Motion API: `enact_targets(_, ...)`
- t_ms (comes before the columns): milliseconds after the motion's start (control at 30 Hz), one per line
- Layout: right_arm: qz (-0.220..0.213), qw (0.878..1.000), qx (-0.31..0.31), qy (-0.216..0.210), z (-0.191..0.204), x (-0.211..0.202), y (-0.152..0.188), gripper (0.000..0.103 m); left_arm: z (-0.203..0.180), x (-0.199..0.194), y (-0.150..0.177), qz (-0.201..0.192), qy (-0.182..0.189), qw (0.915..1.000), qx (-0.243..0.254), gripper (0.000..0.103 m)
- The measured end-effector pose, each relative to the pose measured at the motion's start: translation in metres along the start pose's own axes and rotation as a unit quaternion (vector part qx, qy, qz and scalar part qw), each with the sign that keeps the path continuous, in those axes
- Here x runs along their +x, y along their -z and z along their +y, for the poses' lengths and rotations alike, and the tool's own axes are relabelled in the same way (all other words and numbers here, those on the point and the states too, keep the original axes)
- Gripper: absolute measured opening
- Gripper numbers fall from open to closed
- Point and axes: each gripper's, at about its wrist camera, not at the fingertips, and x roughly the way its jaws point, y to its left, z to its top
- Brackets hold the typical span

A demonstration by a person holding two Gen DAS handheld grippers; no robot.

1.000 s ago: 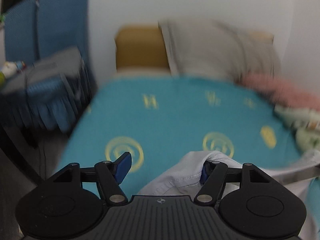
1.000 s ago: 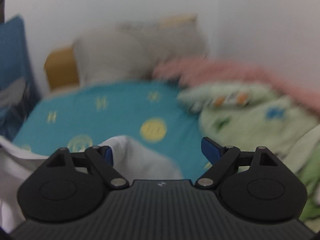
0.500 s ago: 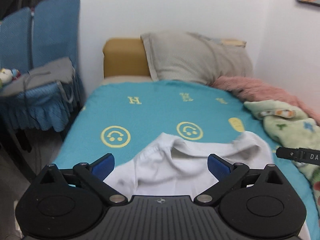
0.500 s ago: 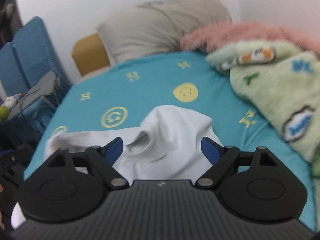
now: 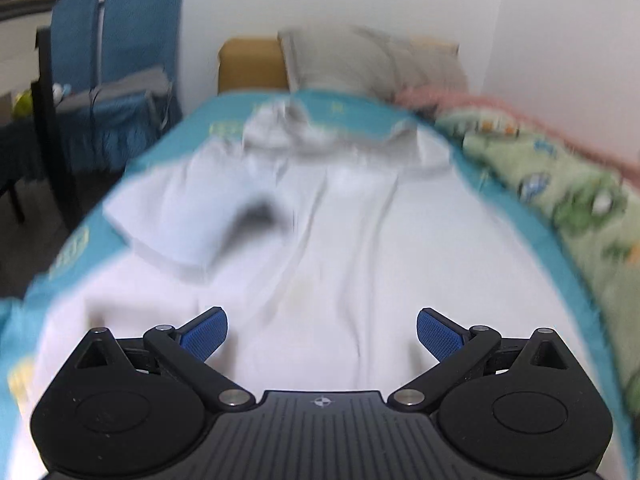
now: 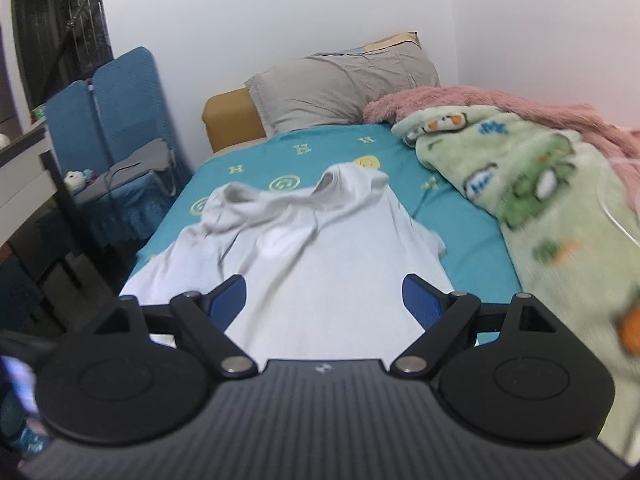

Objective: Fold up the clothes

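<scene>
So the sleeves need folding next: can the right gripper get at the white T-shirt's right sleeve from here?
Probably yes. The right gripper has its tongs open and empty above the white T-shirt, and the sleeve lies bare on the teal bedsheet, clear of the green fleece blanket.

White shirt spread on teal bedsheet, wide-spread hand-held gripper above
</scene>
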Motion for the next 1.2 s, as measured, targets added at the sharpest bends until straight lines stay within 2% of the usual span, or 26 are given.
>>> enact_targets(67,-0.009,1.0,-0.008,-0.001,0.0,-0.016,0.013,0.086,-0.007,0.01,0.017,0.006,-0.018,0.9997,0.013,0.102)
enact_targets(133,-0.025,0.999,-0.024,0.003,0.001,-0.024,0.024,0.086,-0.011,0.017,0.029,-0.006,-0.037,0.9987,0.033,0.103)
enact_targets(233,-0.033,0.999,-0.025,-0.001,0.001,-0.024,0.031,0.086,-0.016,0.022,0.031,-0.012,-0.05,0.9974,0.05,0.103)
enact_targets(400,-0.031,0.999,-0.036,-0.002,-0.001,-0.009,0.036,0.086,-0.008,0.025,0.032,-0.01,-0.033,0.999,0.03,0.103)
enact_targets(533,-0.02,1.0,-0.022,0.006,-0.009,0.0,0.038,0.086,-0.009,0.03,0.031,-0.006,-0.034,0.9989,0.032,0.103)
enact_targets(800,-0.037,0.999,0.008,0.018,-0.019,-0.006,0.033,0.086,-0.008,0.03,0.03,-0.006,-0.033,0.999,0.03,0.103)
enact_targets(1200,-0.032,0.998,0.042,0.019,-0.03,-0.01,0.035,0.086,-0.009,0.03,0.029,-0.006,-0.032,0.999,0.029,0.103)
